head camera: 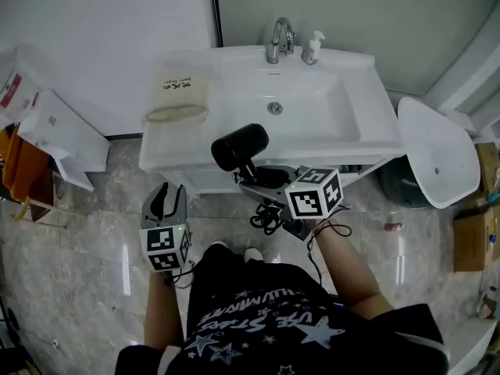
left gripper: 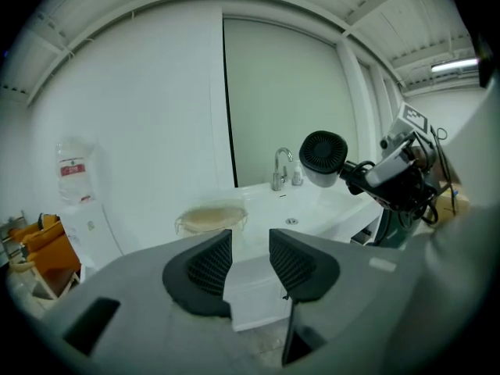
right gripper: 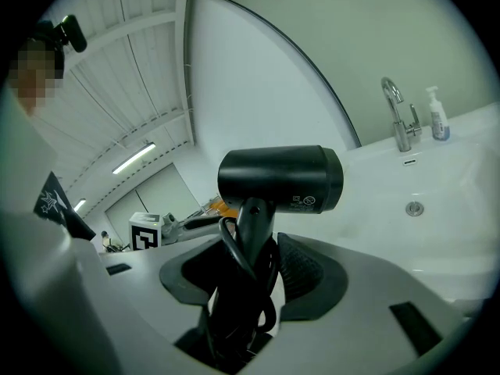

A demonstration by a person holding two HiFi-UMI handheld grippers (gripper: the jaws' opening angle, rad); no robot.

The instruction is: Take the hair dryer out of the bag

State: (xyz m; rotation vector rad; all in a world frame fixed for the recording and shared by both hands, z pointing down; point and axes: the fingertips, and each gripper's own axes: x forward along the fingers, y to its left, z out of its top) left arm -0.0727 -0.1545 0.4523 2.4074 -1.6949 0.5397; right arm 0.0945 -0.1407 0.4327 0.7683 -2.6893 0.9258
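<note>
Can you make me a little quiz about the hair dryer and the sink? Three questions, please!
1. Which gripper holds the black hair dryer? A) left gripper B) right gripper C) neither
2. True or false: the bag lies on the floor.
3. Fill in: the pump bottle stands next to the ____.
Key: 1 B, it is shut on the handle, and the left gripper is open and empty. 2 False, it sits on the white sink counter, left of the basin. 3 faucet.
</note>
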